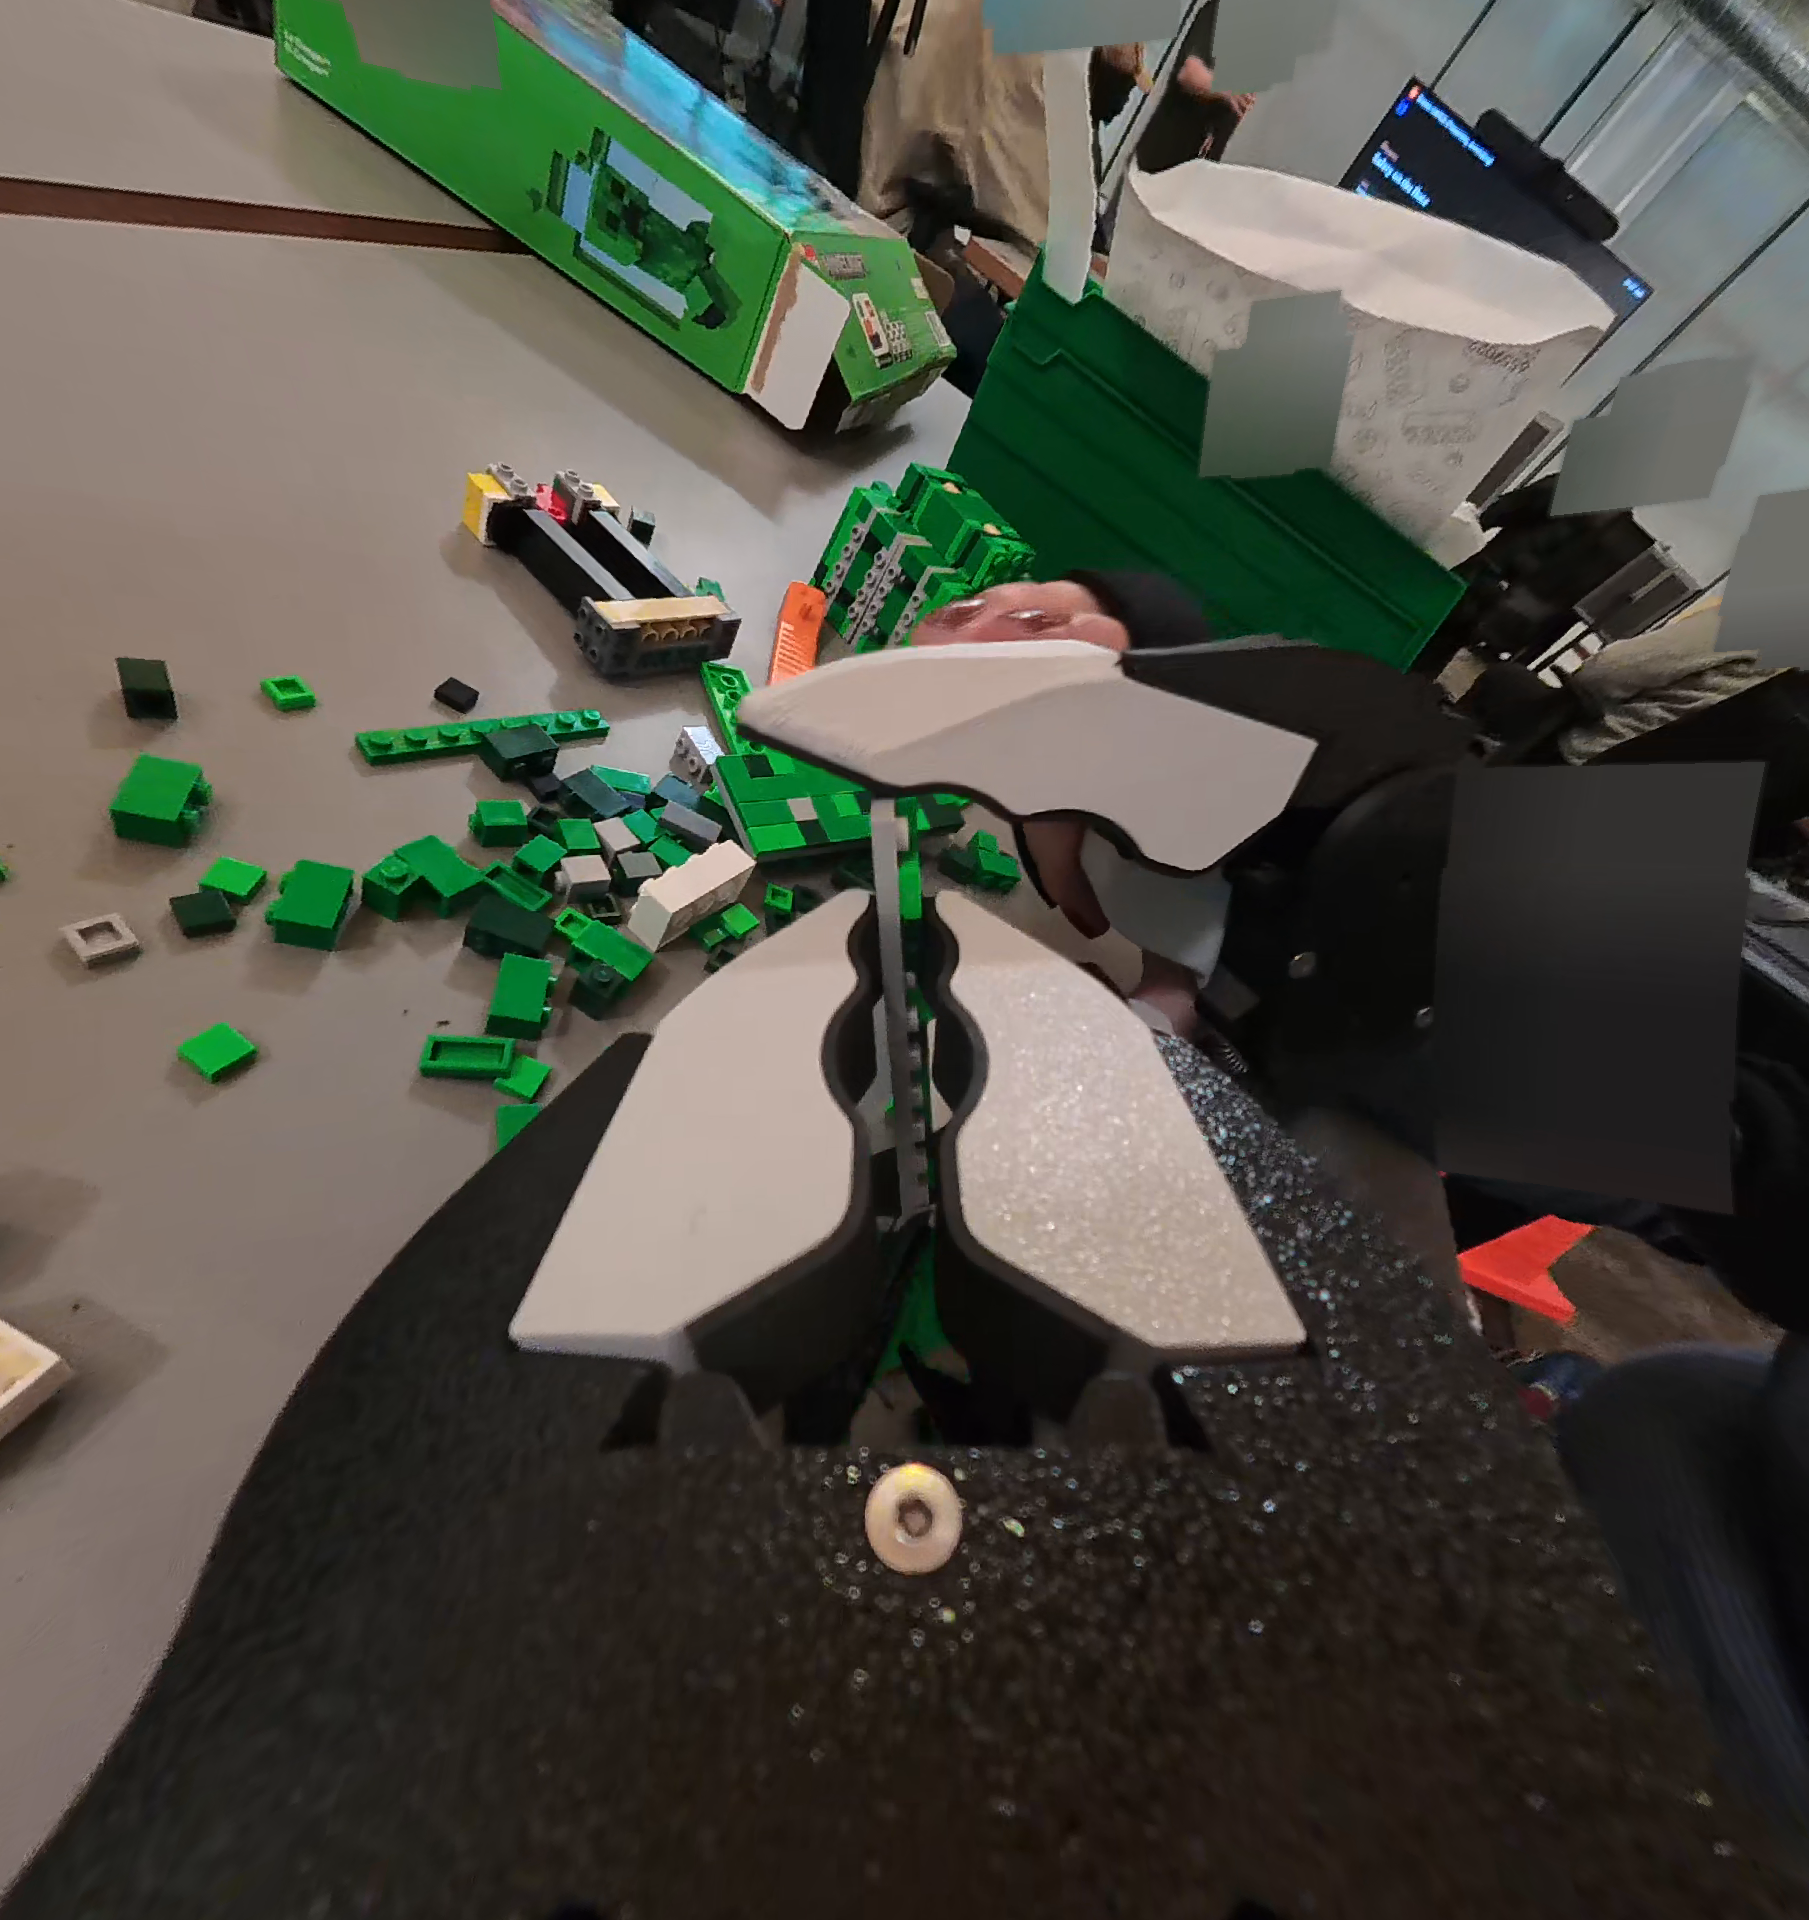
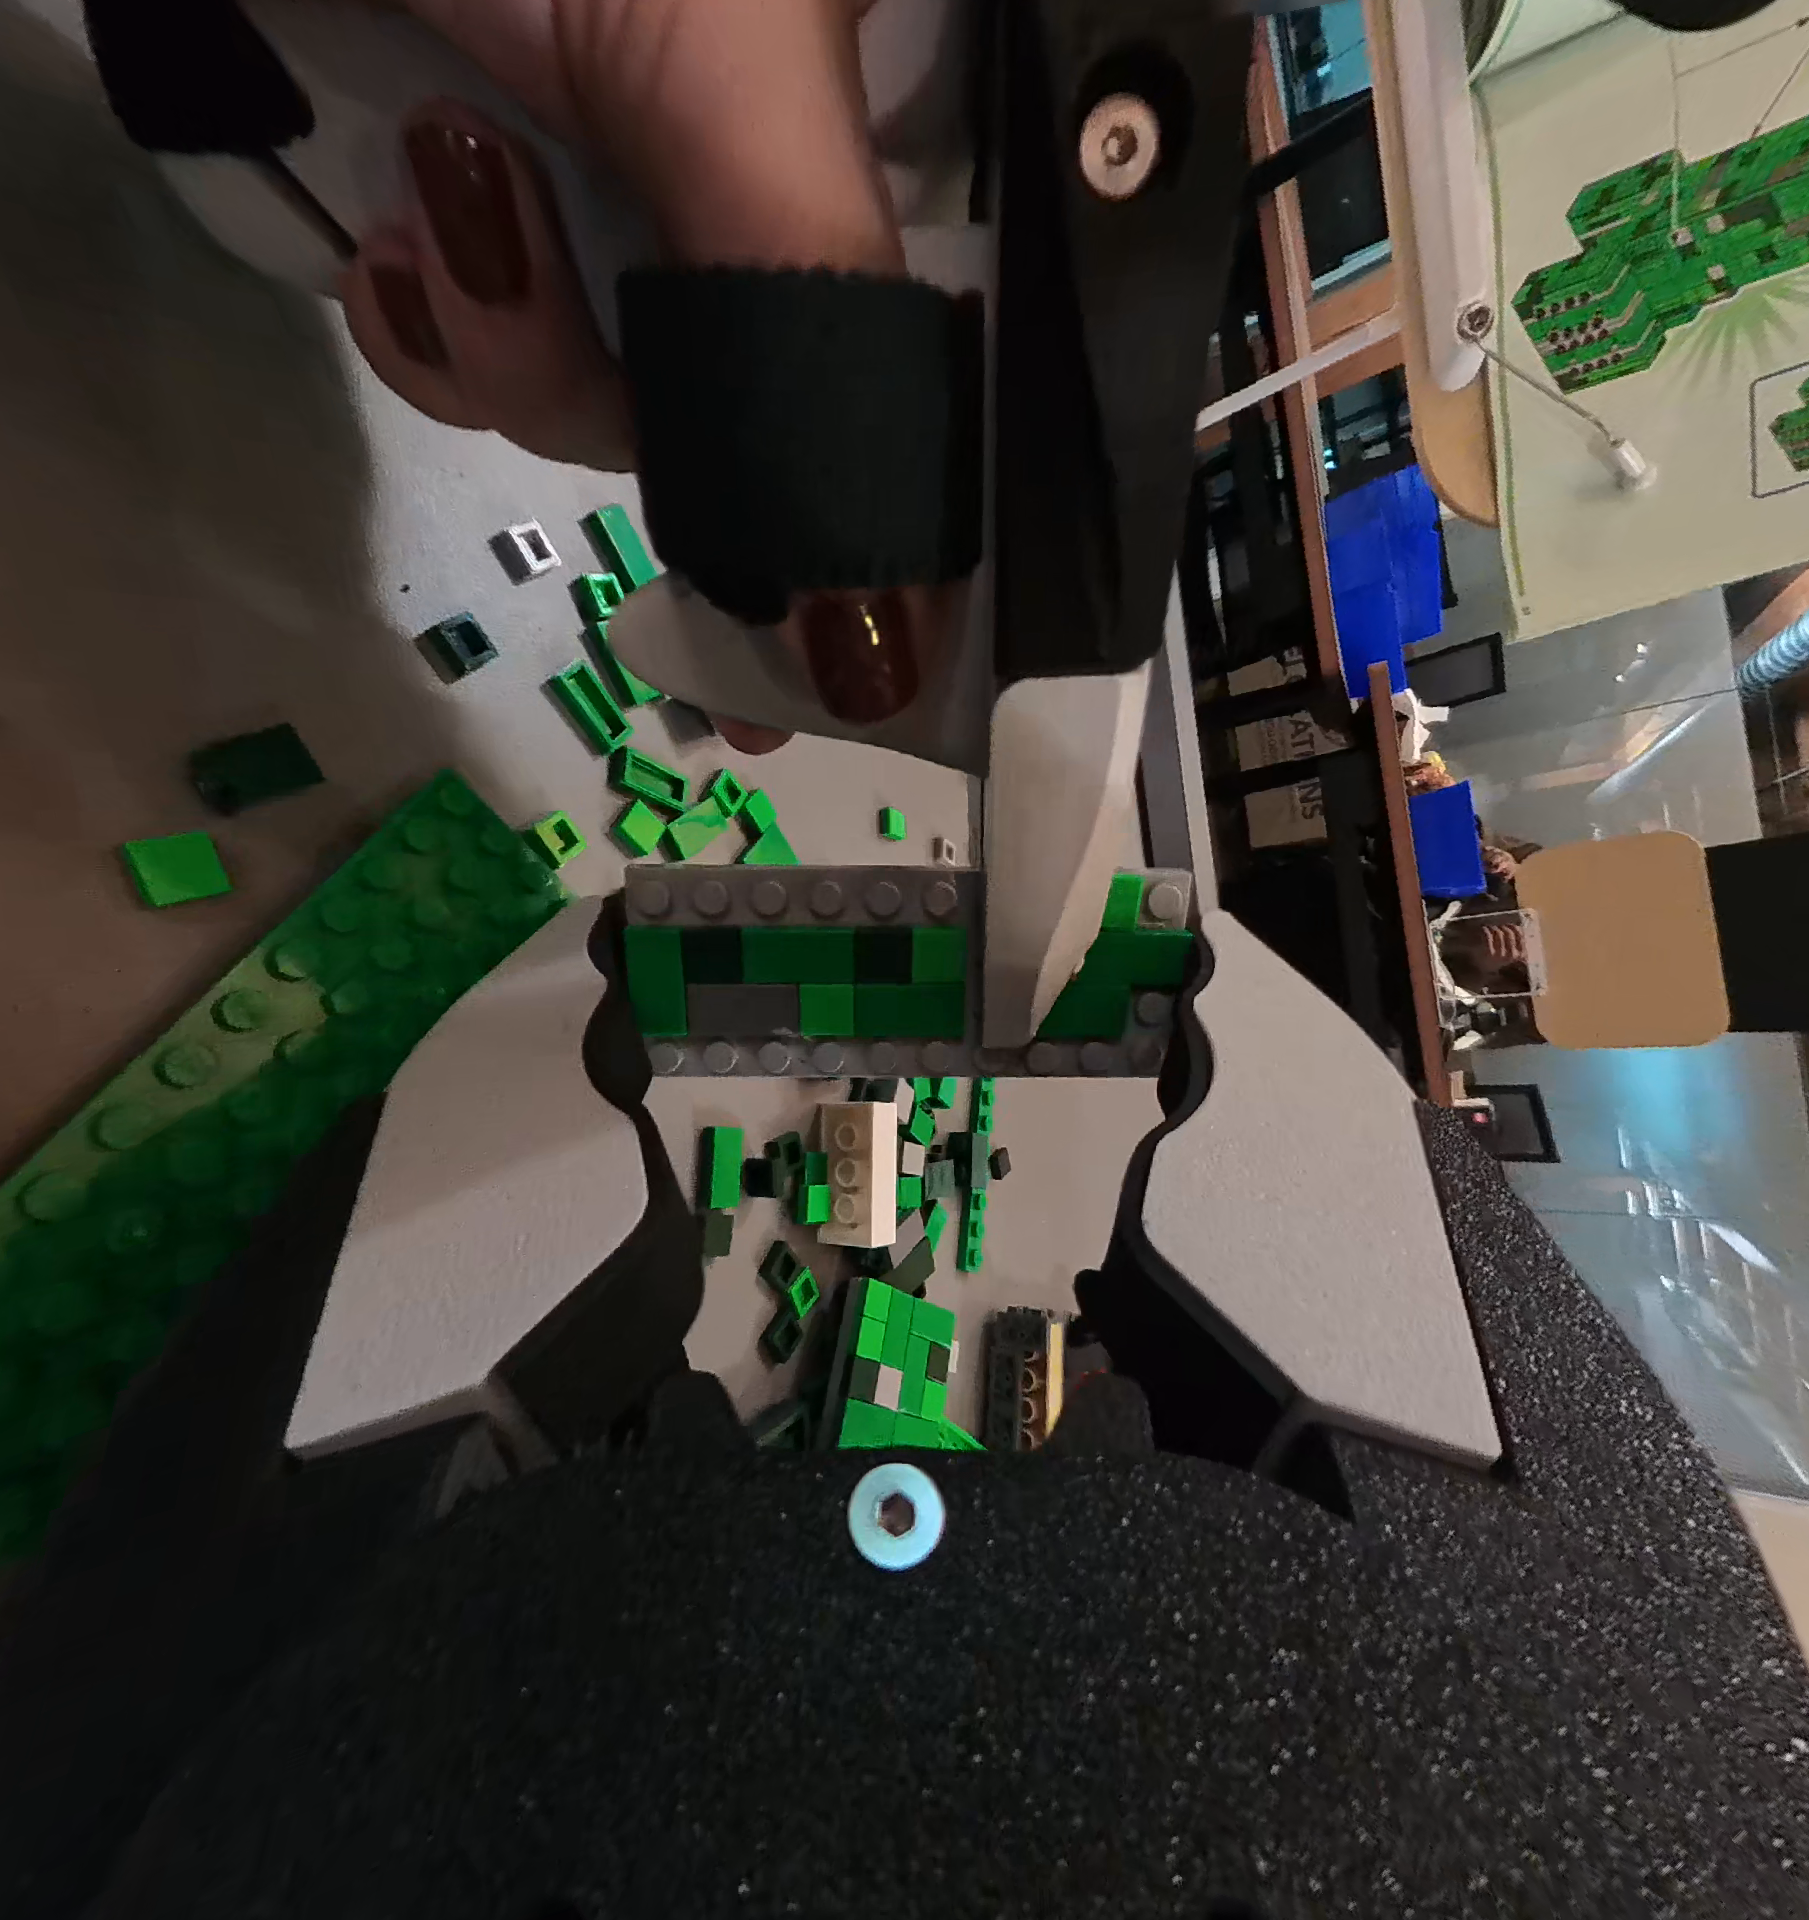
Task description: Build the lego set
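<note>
Gripping a flat grey studded plate tiled with green and dark squares (image 2: 806,971), both grippers hold it above the grey table (image 1: 204,416). The left gripper (image 1: 898,940) pinches it edge-on, fingers nearly together. The right gripper (image 2: 900,987) clamps its two short ends, fingers set wide. Loose green bricks (image 1: 526,883) lie scattered below, near a green cardboard box (image 1: 609,208).

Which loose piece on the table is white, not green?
The long white brick at the right edge of the loose pile; the pieces around it are green or grey.
</note>
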The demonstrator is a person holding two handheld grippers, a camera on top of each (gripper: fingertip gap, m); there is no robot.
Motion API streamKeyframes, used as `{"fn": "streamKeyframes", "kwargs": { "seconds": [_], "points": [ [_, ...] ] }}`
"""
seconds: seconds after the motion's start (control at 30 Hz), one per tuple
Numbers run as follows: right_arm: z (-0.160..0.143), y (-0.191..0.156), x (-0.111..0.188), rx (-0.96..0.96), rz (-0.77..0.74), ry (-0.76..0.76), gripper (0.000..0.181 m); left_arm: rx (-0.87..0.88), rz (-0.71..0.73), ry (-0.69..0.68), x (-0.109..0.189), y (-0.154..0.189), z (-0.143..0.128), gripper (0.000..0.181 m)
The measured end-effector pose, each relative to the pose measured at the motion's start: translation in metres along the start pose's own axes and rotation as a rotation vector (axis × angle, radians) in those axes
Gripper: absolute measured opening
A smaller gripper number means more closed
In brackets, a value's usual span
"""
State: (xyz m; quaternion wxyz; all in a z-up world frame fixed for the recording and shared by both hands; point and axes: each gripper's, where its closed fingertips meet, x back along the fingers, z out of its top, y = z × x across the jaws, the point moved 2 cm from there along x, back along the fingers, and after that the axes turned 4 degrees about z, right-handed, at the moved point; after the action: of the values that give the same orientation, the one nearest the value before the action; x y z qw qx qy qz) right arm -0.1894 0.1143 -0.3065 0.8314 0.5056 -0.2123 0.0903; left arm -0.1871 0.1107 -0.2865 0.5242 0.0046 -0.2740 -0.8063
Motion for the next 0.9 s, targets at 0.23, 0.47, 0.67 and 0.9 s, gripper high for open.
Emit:
{"fn": "streamKeyframes", "kwargs": {
  "seconds": [0.23,0.47,0.67,0.9],
  "points": [
    [0.002,-0.002,0.0,-0.019,0.01,0.021,0.098,-0.088,0.013,-0.025,0.001,0.003,-0.001,0.006],
    [-0.001,0.002,-0.008,0.035,-0.07,-0.056,0.097,0.061,-0.015,0.017,0.001,-0.002,0.001,0.006],
    [0.001,0.008,-0.016,0.081,-0.177,-0.107,0.097,0.228,-0.074,0.071,0.006,-0.009,0.004,0.008],
    [0.0,0.012,-0.021,0.135,-0.255,-0.153,0.097,0.355,-0.132,0.132,0.008,-0.013,0.007,0.01]
  ]
}}
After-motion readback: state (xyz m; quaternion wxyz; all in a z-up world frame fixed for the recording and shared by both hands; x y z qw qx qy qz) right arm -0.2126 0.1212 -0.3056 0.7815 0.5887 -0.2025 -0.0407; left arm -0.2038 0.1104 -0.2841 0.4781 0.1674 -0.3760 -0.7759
